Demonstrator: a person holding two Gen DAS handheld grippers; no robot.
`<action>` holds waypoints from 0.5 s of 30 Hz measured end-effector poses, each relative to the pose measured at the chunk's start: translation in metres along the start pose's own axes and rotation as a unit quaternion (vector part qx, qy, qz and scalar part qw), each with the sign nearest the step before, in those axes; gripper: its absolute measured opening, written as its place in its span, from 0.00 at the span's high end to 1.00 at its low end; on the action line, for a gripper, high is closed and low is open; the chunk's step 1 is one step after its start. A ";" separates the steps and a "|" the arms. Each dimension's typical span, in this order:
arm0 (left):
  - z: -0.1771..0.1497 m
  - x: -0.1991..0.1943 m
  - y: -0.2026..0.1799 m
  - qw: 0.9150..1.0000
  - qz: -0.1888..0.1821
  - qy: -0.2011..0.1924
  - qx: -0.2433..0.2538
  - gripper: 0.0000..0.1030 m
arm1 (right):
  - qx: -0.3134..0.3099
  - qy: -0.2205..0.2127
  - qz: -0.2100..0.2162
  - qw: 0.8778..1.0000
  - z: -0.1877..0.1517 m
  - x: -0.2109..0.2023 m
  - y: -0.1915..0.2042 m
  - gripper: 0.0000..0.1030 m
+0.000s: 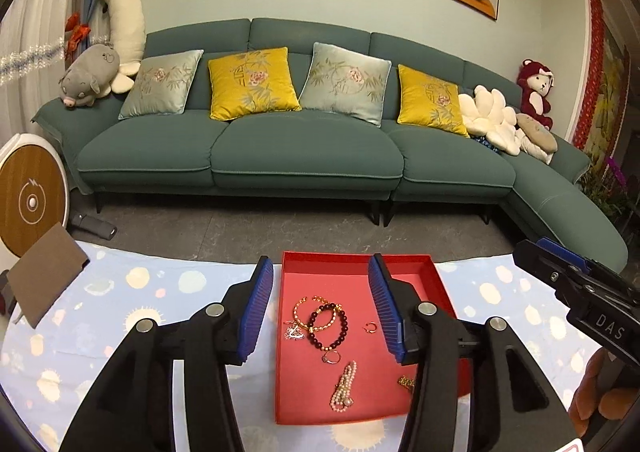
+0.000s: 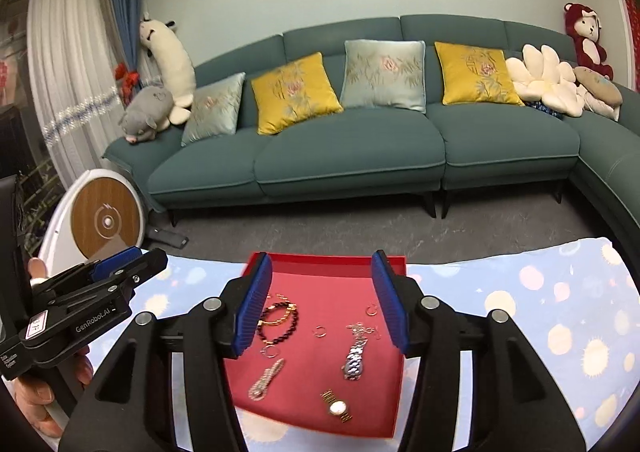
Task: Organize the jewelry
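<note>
Left gripper (image 1: 320,308): jaws were held part-open with nothing between them, above the near half of the red tray (image 1: 356,264).
Right gripper (image 2: 322,300): jaws were likewise parted and empty, poised over the same tray.
Near edge of tray: the gold wristwatch (image 2: 338,407) and pearl strand (image 1: 344,388) were seen lying apart, easily pinched singly.
Tray middle: the silver chain bracelet (image 2: 355,358) and small ring (image 1: 332,357) were spread flat.
Far half: the dark bead bracelet (image 1: 329,326) was overlapped with the gold bangle (image 1: 316,312); a pinch on the beads alone would be advised.
Advice: one piece should be approached from above, pads squared across its narrow side.
Cloth-covered table (image 2: 540,312): the tray was carried at its middle.
</note>
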State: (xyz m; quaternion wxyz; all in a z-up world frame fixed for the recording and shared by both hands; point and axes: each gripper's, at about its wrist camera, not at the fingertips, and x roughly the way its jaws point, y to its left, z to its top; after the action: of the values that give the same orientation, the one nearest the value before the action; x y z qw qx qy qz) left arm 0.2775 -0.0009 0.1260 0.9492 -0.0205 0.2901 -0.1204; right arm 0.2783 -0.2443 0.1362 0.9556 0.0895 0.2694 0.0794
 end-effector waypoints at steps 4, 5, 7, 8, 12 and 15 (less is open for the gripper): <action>-0.005 -0.036 -0.007 1.000 0.003 -0.023 -0.008 0.52 | -0.010 -0.012 -0.013 1.000 -0.014 -0.036 0.007 0.43; -0.009 -0.044 -0.010 1.000 0.007 -0.025 -0.004 0.52 | -0.011 -0.012 -0.015 1.000 -0.019 -0.042 0.008 0.43; -0.018 -0.053 -0.016 1.000 0.010 -0.023 0.009 0.49 | -0.001 -0.008 -0.011 1.000 -0.028 -0.052 0.005 0.42; -0.021 -0.055 -0.017 1.000 0.013 -0.021 0.011 0.48 | 0.005 -0.004 -0.007 1.000 -0.032 -0.055 0.004 0.42; -0.047 -0.055 -0.016 0.999 0.032 0.001 0.016 0.47 | 0.003 -0.002 -0.023 1.000 -0.044 -0.063 0.003 0.42; -0.062 -0.045 -0.008 0.999 0.040 0.031 0.001 0.47 | 0.008 -0.001 -0.030 1.000 -0.053 -0.067 0.003 0.42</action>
State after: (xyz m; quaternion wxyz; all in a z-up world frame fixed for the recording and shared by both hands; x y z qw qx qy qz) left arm 0.2045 0.0039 0.0998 0.9438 -0.0039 0.3199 -0.0829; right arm 0.1935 -0.2482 0.1259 0.9570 0.0889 0.2720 0.0486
